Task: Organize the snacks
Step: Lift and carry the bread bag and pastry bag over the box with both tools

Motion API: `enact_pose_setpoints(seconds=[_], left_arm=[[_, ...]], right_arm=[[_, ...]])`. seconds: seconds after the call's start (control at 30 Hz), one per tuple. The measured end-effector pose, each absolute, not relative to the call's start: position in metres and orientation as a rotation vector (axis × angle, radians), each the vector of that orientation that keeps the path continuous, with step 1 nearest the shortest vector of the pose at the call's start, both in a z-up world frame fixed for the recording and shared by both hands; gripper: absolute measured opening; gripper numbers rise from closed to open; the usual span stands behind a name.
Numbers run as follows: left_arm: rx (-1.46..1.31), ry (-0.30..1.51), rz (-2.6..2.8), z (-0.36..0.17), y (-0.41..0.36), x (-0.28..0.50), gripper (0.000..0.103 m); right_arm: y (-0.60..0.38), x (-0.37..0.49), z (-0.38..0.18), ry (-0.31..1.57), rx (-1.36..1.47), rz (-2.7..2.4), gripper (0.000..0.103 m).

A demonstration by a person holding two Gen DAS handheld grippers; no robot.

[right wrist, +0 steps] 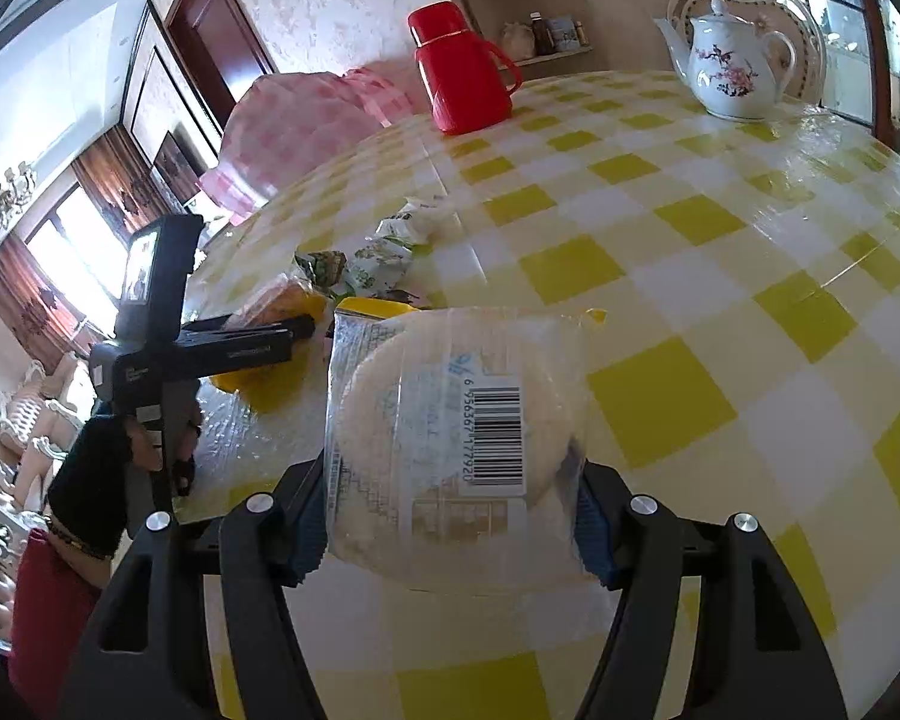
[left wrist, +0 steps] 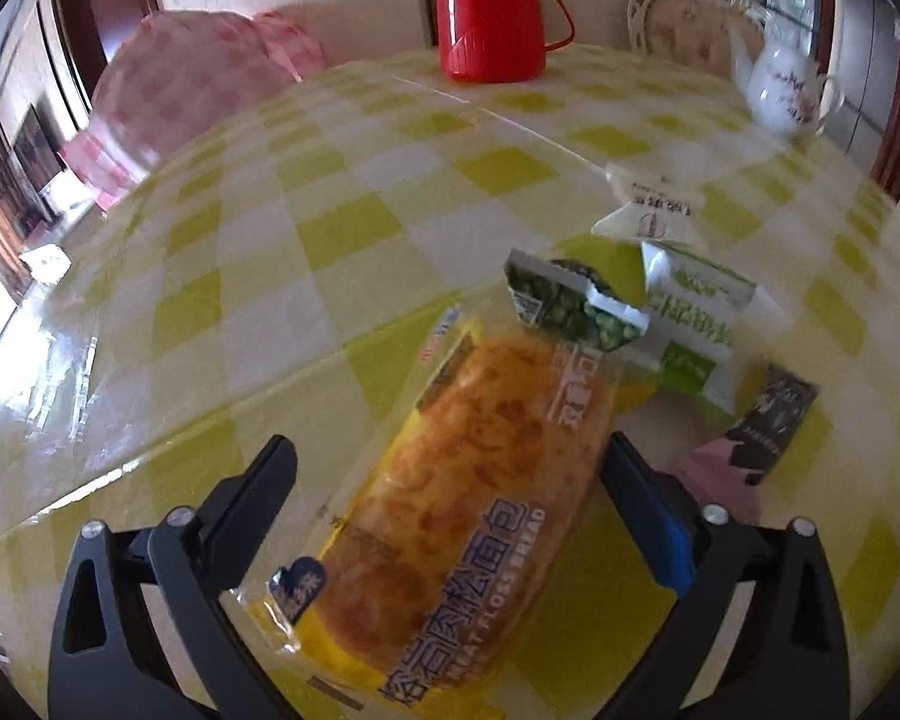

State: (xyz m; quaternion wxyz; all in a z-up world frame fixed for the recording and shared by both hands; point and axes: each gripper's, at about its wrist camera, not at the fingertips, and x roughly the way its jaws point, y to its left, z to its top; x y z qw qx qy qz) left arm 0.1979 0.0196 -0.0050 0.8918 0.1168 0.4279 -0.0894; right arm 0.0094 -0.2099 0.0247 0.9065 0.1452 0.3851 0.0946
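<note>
A yellow meat floss bread pack (left wrist: 480, 498) lies on the checked tablecloth between the fingers of my left gripper (left wrist: 450, 450). The right finger touches the pack's edge and the left finger stands off it, so the jaws are open. Just beyond lie a green pea packet (left wrist: 570, 300), a green-white packet (left wrist: 696, 318), a white packet (left wrist: 648, 204) and a dark packet (left wrist: 774, 420). My right gripper (right wrist: 450, 474) is shut on a clear pack holding a round white bun (right wrist: 450, 426), barcode side up, lifted over the table. The right wrist view also shows the left gripper (right wrist: 294, 327) by the snack pile (right wrist: 378, 258).
A red thermos jug (left wrist: 489, 18) stands at the table's far edge, with a flowered white teapot (right wrist: 732, 66) to its right. A pink-covered chair (right wrist: 306, 120) sits behind the table at the left. A gloved hand (right wrist: 96, 456) holds the left gripper.
</note>
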Motion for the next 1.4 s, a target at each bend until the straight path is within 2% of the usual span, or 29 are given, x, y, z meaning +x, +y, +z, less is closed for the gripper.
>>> enact_pose_setpoints(seconds=[0.1,0.4,0.9,1.4], left_arm=[[0.183,0.892,-0.215,-0.004,0.019,0.193,0.05],[0.223,0.802,-0.161,0.008,-0.005,0.152,0.048],[0.19,0.77,-0.172,0.016,-0.024,0.094,0.048],[-0.081,0.61,-0.159,0.046,-0.014,0.004,0.048]], right_arm=[[-0.21,0.01,0.024,0.789,0.282,0.17,0.065],[-0.219,0.015,0.016,0.789,0.272,0.107,0.065],[-0.218,0.017,0.014,0.788,0.259,0.104,0.064],[-0.219,-0.024,0.039,0.654,0.301,0.118,0.064]])
